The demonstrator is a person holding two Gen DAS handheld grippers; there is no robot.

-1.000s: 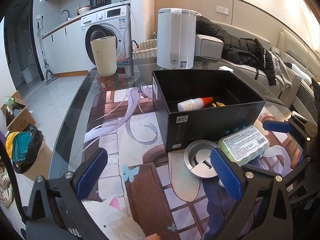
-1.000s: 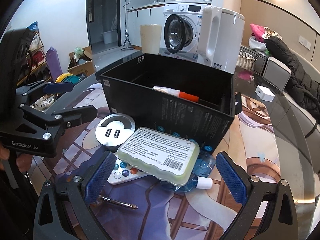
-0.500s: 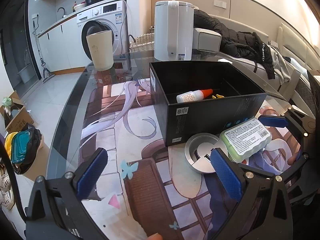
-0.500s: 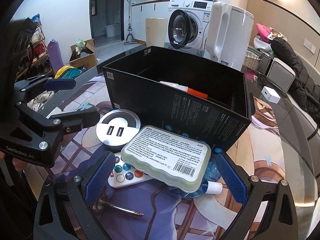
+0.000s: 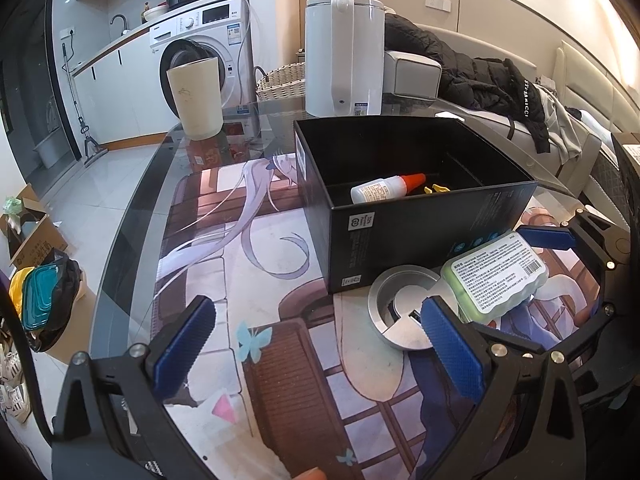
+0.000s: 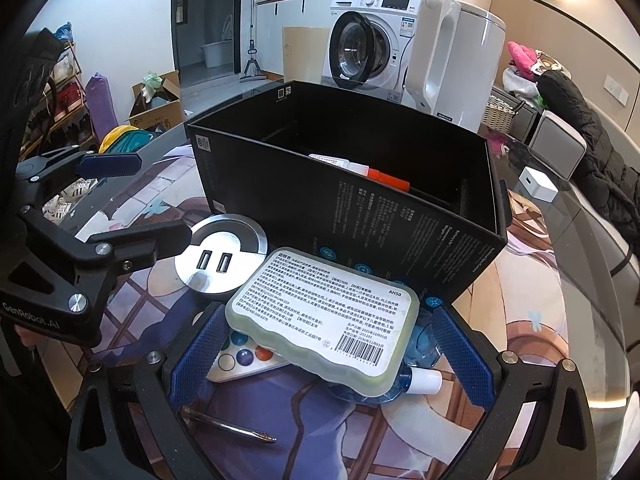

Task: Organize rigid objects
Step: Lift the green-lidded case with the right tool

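Observation:
A black open box [image 5: 432, 224] [image 6: 360, 216] stands on the table and holds a white bottle with an orange cap [image 5: 386, 189] [image 6: 360, 170]. In front of it a pale green labelled case [image 6: 324, 320] [image 5: 496, 272] lies on top of a white remote with coloured buttons [image 6: 240, 358] and a clear blue bottle [image 6: 416, 376]. My right gripper [image 6: 326, 360] is open, its blue pads on either side of the green case, not touching. My left gripper [image 5: 316, 344] is open and empty over the printed mat, left of the silver USB disc [image 5: 400, 312] [image 6: 220, 256].
A metal-tipped tool [image 6: 228, 426] lies near the right gripper's base. A white kettle [image 5: 344, 56] and a beige cup [image 5: 198, 96] stand behind the box. A small white cube [image 6: 538, 184] sits at the right. The glass table edge [image 5: 120, 232] curves along the left.
My right gripper has moved forward and lower, so its pads now flank the green case. My left gripper has drifted slightly; both stay open.

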